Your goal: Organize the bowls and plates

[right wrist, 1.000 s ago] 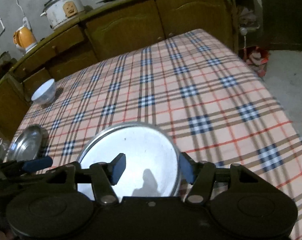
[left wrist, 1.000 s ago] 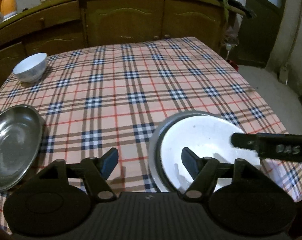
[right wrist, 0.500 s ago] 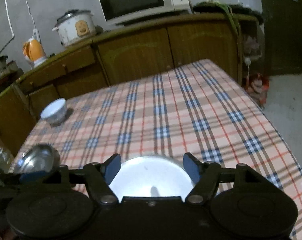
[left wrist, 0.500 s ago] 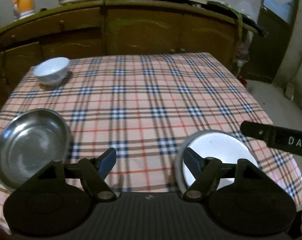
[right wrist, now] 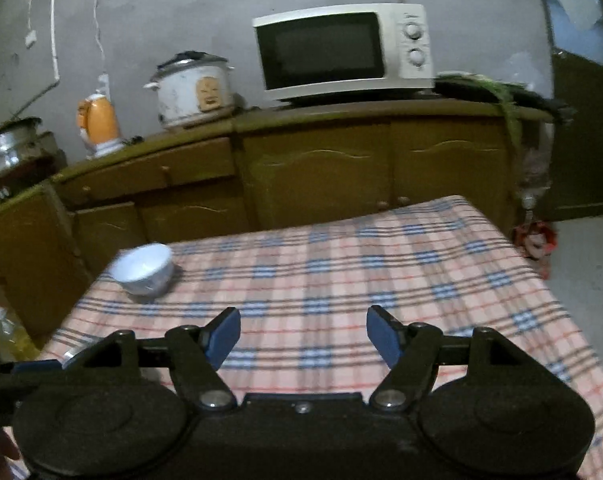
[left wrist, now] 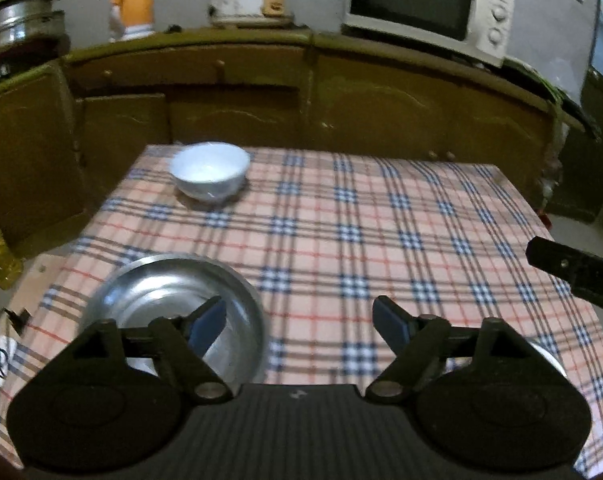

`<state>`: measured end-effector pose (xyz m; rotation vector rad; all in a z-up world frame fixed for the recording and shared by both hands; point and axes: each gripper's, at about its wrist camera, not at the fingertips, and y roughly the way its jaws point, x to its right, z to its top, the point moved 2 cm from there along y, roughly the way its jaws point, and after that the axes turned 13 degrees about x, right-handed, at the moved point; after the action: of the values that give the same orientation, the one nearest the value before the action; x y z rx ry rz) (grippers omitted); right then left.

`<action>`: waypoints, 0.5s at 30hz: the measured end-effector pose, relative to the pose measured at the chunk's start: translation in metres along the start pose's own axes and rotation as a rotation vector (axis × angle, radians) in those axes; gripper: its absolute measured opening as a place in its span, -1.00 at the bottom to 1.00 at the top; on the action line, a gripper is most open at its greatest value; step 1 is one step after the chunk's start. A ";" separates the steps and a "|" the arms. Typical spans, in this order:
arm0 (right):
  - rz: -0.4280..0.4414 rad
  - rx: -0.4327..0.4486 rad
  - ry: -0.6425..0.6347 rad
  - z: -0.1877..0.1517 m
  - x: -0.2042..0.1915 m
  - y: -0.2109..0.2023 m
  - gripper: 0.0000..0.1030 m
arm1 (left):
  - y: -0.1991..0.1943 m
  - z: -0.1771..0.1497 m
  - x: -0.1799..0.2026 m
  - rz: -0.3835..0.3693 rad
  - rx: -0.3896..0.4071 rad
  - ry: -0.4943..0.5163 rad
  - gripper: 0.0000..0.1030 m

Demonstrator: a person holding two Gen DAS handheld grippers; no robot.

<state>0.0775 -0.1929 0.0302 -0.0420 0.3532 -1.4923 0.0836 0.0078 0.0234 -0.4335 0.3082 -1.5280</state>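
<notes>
White bowl (left wrist: 209, 176): sitting upright at the table's far left corner, well apart from both tongs; probably glazed ceramic, so stiff, slippery and breakable; rim is the likeliest hold.
Steel plate (left wrist: 173, 312): lying near the table's near left edge, under the left gripper (left wrist: 299, 326); probably light, rigid, slick; raised rim offers purchase.
Left gripper: jaws opening wide, holding nothing.
Right gripper (right wrist: 303, 336): jaws standing wide, gripping nothing, hovering over checked cloth (right wrist: 341, 280).

You see a pink, blue and red checked tablecloth (left wrist: 341, 240), a white bowl (left wrist: 209, 176) and a shiny silver plate (left wrist: 161, 292) at lower left.
</notes>
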 end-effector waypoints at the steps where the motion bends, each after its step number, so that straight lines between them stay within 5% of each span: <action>1: 0.011 -0.003 0.004 0.002 -0.005 0.004 0.61 | 0.001 0.003 -0.005 0.008 0.007 -0.002 0.66; 15: 0.085 -0.067 -0.009 0.008 -0.071 0.062 0.61 | 0.032 0.027 -0.070 0.079 0.012 -0.057 0.68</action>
<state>0.1369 -0.1195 0.0373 -0.0866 0.3932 -1.3958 0.1220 0.0799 0.0272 -0.4503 0.2686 -1.4373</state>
